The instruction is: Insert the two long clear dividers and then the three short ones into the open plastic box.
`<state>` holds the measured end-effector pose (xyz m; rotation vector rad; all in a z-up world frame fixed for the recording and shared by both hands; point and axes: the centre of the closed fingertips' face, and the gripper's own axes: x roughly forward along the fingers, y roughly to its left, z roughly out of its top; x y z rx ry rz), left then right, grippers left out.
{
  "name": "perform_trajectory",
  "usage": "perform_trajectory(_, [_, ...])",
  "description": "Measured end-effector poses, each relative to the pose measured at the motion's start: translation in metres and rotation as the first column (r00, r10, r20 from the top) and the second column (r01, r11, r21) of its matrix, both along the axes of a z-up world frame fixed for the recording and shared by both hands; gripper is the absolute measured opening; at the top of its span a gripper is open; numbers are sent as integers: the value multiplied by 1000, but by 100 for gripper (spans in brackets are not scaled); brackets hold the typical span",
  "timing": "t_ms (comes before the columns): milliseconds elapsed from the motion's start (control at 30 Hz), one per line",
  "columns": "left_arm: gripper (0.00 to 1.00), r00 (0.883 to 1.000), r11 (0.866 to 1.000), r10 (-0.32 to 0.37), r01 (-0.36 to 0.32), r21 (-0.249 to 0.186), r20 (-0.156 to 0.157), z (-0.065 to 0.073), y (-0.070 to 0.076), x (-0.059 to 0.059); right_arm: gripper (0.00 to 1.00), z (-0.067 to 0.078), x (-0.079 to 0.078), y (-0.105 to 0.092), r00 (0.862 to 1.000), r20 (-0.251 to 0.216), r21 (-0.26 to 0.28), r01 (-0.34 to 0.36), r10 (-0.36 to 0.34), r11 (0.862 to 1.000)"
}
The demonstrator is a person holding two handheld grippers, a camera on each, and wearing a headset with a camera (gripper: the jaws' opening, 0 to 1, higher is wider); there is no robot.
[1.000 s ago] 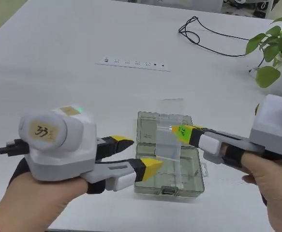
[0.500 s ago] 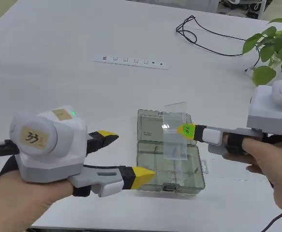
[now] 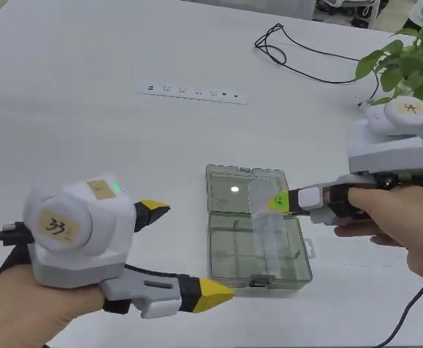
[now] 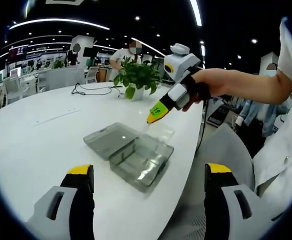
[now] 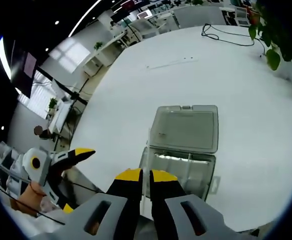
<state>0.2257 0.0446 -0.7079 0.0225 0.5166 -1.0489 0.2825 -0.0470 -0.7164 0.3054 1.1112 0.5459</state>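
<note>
The open clear plastic box (image 3: 226, 250) lies on the white table, lid (image 3: 229, 190) flat behind its tray. My right gripper (image 3: 278, 202) is shut on a clear divider (image 3: 269, 221) that hangs over the right part of the tray. From the right gripper view its jaws (image 5: 141, 175) are pressed together above the box (image 5: 186, 131). My left gripper (image 3: 186, 250) stands open and holds nothing, left of the box. The left gripper view has the box (image 4: 130, 152) beyond my left gripper (image 4: 148, 170), with the right gripper (image 4: 158, 111) over it.
A white power strip (image 3: 193, 93) lies on the table behind the box. A black cable (image 3: 298, 54) loops at the back right, beside a green plant (image 3: 407, 65). The table's near edge runs just below the box.
The right gripper has carried the divider right and down over the tray, turning it more upright. The left gripper's jaws have spread wider and it has drawn back from the box.
</note>
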Motion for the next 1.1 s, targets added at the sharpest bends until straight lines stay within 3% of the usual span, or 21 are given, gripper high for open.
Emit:
perform_trajectory(33, [95, 1000, 1000, -6, 6, 3, -1, -2, 1, 0, 6, -6, 3, -2, 1000, -28, -3, 5, -5, 1000])
perform_trajectory(467, [100, 998, 998, -54, 54, -14, -8, -10, 0, 0, 6, -37, -1, 0, 987, -151, -55, 46, -54, 997])
perform_trajectory(900, [99, 998, 997, -69, 68, -48, -15, -10, 1, 2, 6, -56, -11, 1, 975, -206, -102, 69, -89, 992])
perform_trajectory(1100, [99, 997, 996, -73, 72, -59, -21, -11, -1, 2, 6, -65, -7, 0, 973, -213, -120, 67, -92, 990])
